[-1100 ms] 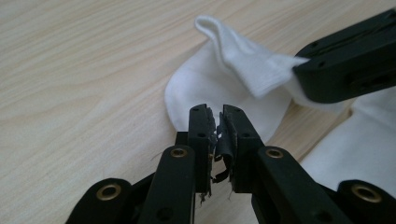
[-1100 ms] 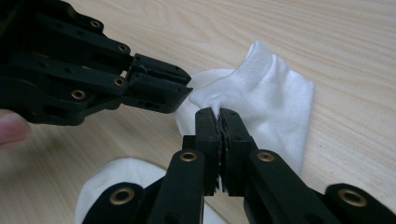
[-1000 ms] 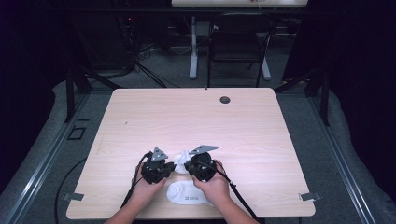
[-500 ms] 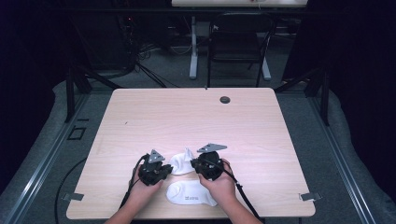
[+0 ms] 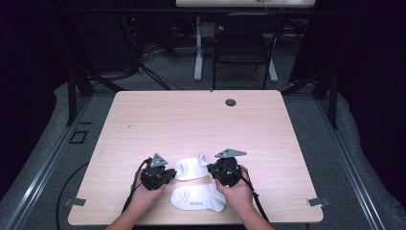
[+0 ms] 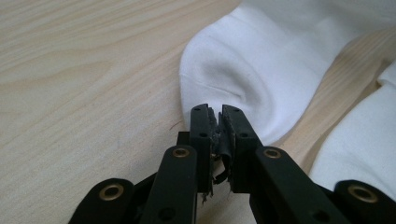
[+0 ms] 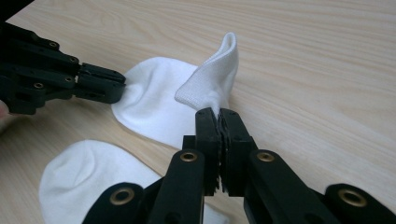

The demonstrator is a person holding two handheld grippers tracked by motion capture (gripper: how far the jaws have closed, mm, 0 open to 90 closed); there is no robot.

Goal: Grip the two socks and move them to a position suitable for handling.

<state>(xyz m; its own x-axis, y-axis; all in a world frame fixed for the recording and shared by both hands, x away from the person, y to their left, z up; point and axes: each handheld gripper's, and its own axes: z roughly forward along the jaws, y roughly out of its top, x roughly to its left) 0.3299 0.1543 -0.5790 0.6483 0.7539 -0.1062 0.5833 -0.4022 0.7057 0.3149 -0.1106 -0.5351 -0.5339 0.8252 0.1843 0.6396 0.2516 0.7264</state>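
Note:
Two white ankle socks lie near the table's front edge. The farther sock (image 5: 191,167) (image 6: 261,60) (image 7: 149,102) stretches between my grippers. My left gripper (image 5: 172,173) (image 6: 218,114) (image 7: 119,86) is shut at its toe end, pinching the rounded edge. My right gripper (image 5: 209,169) (image 7: 218,114) is shut on its ribbed cuff, which stands up off the wood. The nearer sock (image 5: 198,198) (image 6: 359,140) (image 7: 88,172) lies flat just in front of them, between the two hands, untouched.
The wooden table (image 5: 191,120) stretches bare beyond the socks, with a dark round grommet (image 5: 231,102) near its far edge. A black chair (image 5: 244,43) and cables stand on the floor behind. Each gripper's cable trails off the front edge.
The grippers, close together over the farther sock a second ago, have drawn apart sideways. The sock now lies spread out between them. The nearer sock has not moved.

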